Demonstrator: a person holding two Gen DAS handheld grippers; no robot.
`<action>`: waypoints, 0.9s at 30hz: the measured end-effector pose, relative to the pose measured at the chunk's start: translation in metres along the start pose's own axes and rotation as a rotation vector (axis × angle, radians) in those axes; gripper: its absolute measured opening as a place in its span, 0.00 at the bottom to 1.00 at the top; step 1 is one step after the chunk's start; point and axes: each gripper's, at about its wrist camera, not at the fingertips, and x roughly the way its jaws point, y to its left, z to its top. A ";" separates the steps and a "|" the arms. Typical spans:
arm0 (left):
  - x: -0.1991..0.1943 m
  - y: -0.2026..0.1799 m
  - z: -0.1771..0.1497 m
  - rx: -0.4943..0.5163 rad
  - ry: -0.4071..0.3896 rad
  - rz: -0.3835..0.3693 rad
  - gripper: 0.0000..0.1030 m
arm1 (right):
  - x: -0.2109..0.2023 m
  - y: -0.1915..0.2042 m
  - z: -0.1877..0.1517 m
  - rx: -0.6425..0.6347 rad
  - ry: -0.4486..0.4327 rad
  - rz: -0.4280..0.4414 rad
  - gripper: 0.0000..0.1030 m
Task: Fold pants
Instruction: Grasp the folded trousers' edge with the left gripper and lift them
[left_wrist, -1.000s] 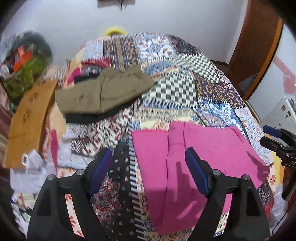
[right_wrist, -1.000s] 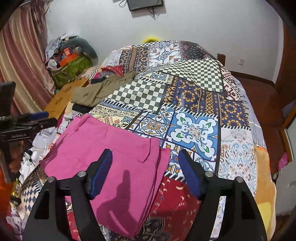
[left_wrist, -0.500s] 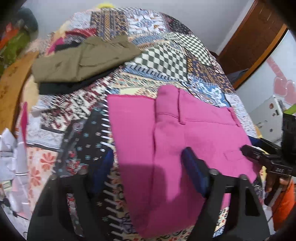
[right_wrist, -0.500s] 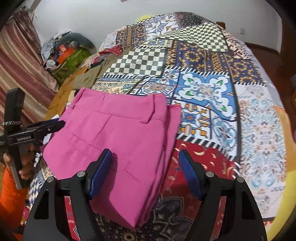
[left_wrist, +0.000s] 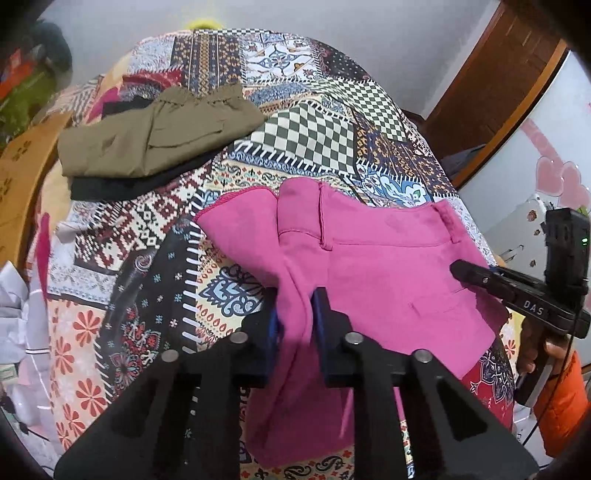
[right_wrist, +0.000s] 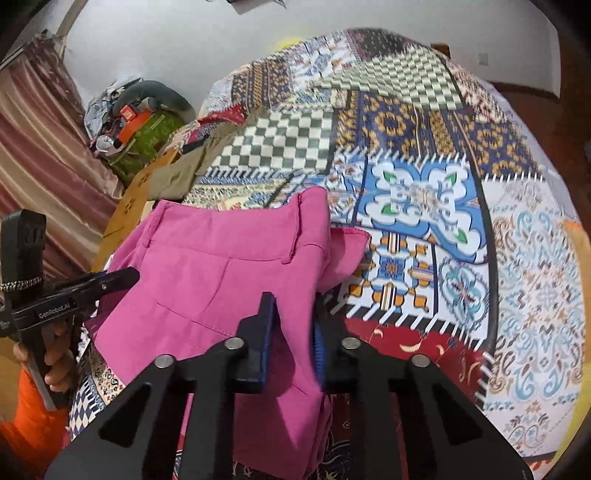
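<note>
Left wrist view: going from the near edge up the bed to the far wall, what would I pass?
Left tongs shut on the pink pants → olive pants folded on a black garment → checkered patch of the quilt → yellow thing at the far end.

A bed (left_wrist: 317, 136) covered with a patchwork bedspread (right_wrist: 417, 192) of checkered, floral and geometric panels carries everything. Near its front edge lie the pink pants (left_wrist: 384, 266), folded over, with one side bunched and lifted off the cover. Well apart from them, toward the far left, olive green pants (left_wrist: 155, 136) rest folded on top of a dark garment (left_wrist: 122, 186), possibly black, which shows only as a strip beneath them. Beyond these lies some red cloth (left_wrist: 147, 79), too blurred to identify.
</note>
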 end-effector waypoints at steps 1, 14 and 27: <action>-0.003 -0.002 0.001 0.003 -0.007 0.008 0.14 | -0.004 0.003 0.001 -0.016 -0.013 -0.006 0.12; -0.059 0.011 0.033 0.012 -0.192 0.110 0.11 | -0.030 0.055 0.049 -0.157 -0.165 -0.013 0.10; -0.082 0.075 0.091 -0.071 -0.332 0.237 0.11 | 0.016 0.116 0.126 -0.265 -0.238 0.018 0.10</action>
